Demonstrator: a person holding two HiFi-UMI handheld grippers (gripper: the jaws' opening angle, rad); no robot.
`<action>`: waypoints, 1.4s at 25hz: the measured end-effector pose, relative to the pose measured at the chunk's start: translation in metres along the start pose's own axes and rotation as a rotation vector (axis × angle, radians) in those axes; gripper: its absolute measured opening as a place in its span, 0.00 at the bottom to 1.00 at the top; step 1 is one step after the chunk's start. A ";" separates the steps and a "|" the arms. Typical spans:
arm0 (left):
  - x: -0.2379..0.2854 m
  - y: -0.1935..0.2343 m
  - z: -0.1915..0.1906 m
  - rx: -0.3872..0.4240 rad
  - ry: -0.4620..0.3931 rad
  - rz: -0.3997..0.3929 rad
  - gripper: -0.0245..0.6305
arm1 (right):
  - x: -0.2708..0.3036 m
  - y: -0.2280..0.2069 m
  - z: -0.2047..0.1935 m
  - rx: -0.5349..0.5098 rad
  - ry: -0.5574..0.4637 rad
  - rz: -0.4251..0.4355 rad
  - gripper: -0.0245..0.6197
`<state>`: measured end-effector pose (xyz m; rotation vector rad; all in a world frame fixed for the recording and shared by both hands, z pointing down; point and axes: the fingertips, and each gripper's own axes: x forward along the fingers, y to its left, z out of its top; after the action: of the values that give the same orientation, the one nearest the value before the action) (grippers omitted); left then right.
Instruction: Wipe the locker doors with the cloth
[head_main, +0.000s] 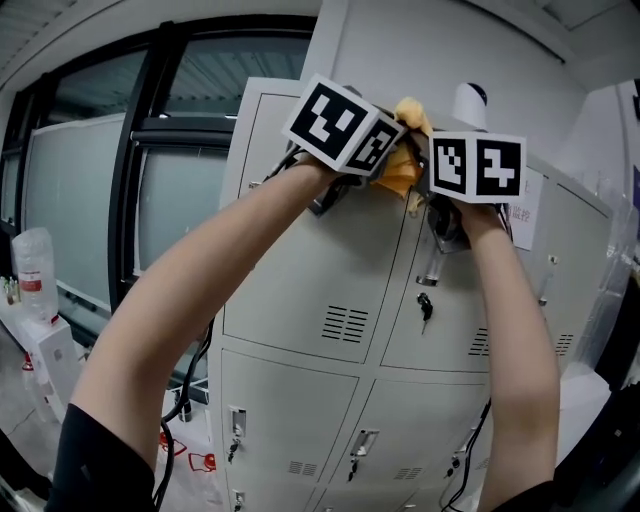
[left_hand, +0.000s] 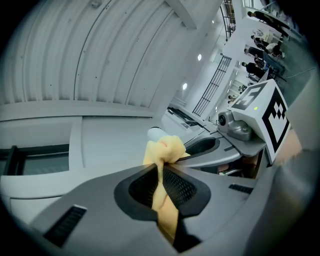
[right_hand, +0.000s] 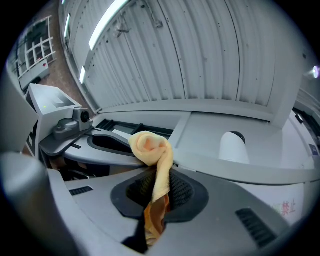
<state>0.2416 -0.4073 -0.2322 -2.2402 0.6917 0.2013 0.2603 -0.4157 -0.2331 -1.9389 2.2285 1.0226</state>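
A grey locker cabinet (head_main: 330, 260) stands in front of me, and both arms reach up to its top row of doors. A yellow cloth (head_main: 405, 150) is bunched between the two grippers near the top edge. My left gripper (head_main: 372, 160) is shut on one end of the cloth (left_hand: 162, 150). My right gripper (head_main: 432, 175) is shut on the other end (right_hand: 152, 147). In the left gripper view the cloth runs down through the left gripper (left_hand: 161, 172), and in the right gripper view through the right gripper (right_hand: 157, 182). The marker cubes hide the fingertips in the head view.
A white cylinder (head_main: 470, 100) stands on top of the locker. Keys (head_main: 425, 305) hang from an upper door, and a paper notice (head_main: 525, 220) is stuck at the right. A window wall lies to the left, with a bottle (head_main: 32, 265) on a white stand.
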 end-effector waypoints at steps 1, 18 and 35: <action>0.001 -0.001 0.000 0.000 0.001 -0.001 0.11 | -0.001 -0.002 -0.001 0.002 0.000 -0.001 0.13; -0.023 -0.003 0.005 0.024 -0.014 -0.029 0.11 | -0.011 0.019 0.008 0.061 -0.045 -0.001 0.13; -0.148 0.082 -0.048 -0.024 0.008 0.092 0.11 | 0.043 0.168 0.033 0.064 -0.047 0.123 0.13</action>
<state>0.0697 -0.4252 -0.1995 -2.2351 0.8010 0.2472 0.0882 -0.4352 -0.2005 -1.7538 2.3500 0.9845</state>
